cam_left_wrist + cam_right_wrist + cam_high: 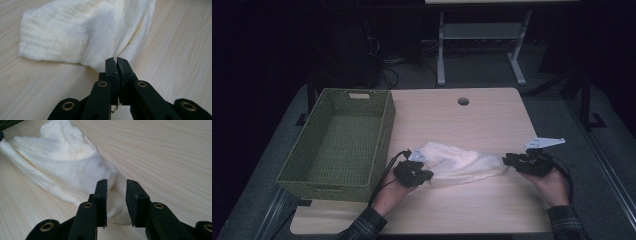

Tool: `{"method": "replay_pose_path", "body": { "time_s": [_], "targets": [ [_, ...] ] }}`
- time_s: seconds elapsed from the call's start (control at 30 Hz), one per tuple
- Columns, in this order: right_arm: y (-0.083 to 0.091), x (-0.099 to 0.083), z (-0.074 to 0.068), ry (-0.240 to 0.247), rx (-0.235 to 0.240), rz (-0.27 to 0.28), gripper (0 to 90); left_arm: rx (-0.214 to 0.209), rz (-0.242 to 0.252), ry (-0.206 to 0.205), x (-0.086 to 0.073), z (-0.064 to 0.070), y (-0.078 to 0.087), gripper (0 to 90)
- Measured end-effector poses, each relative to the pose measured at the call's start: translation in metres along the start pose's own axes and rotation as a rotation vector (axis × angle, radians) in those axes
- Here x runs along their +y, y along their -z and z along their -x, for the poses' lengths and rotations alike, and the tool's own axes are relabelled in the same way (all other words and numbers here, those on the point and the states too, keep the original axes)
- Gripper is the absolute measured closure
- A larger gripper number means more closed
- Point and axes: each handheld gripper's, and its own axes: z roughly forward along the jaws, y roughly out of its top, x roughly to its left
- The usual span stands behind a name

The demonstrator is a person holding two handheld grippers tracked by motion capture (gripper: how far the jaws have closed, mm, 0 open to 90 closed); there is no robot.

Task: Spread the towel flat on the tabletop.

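Observation:
A crumpled white cloth [462, 162] lies across the near middle of the light wood table [472, 120]. My left gripper [428, 175] is at the cloth's left end, its jaws shut on a pinch of the cloth's [75, 32] edge. The left gripper [116, 60] rests low over the tabletop. At the cloth's right end sits my right gripper [506, 160]. In the right gripper view, the right gripper [116, 188] is open, and the cloth's [70, 170] tapered end lies between the two jaws, which stand a little apart from it.
A green woven basket [388, 125] stands on the table's left side, close to the left gripper. A round cable hole [463, 101] sits near the table's far edge. Beyond the table are a dark floor, cables and white desk legs [441, 50].

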Motion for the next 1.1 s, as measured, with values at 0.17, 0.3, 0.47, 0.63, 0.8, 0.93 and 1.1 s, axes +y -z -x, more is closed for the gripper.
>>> {"method": "replay_pose_path", "body": {
  "time_s": [0.17, 0.3, 0.47, 0.63, 0.8, 0.93, 1.1],
  "targets": [
    [-0.001, 0.007, -0.002, 0.009, 0.001, 0.013, 69.2, 0.013, -0.012, 0.018, -0.011, 0.0, 0.008, 86.7],
    [-0.01, 0.017, -0.004, 0.011, 0.025, 0.022, 68.7, 0.034, 0.016, 0.006, -0.009, 0.005, 0.009, 73.9],
    [-0.027, 0.032, -0.004, 0.017, 0.038, 0.018, 68.5, 0.045, 0.032, -0.025, -0.003, 0.011, 0.003, 61.8],
    [-0.05, 0.045, -0.004, 0.019, 0.053, -0.008, 68.0, 0.05, 0.031, -0.049, 0.001, 0.011, -0.009, 59.5],
    [-0.076, 0.05, -0.005, 0.02, 0.069, -0.06, 67.6, 0.047, 0.01, -0.062, 0.001, 0.009, -0.02, 59.1],
    [-0.095, 0.058, -0.011, 0.046, 0.08, -0.088, 67.7, 0.041, -0.007, -0.059, -0.001, 0.008, -0.024, 59.1],
    [-0.114, 0.065, -0.015, 0.078, 0.102, -0.121, 68.4, 0.038, -0.025, -0.063, -0.003, 0.008, -0.028, 59.1]
  ]
}}
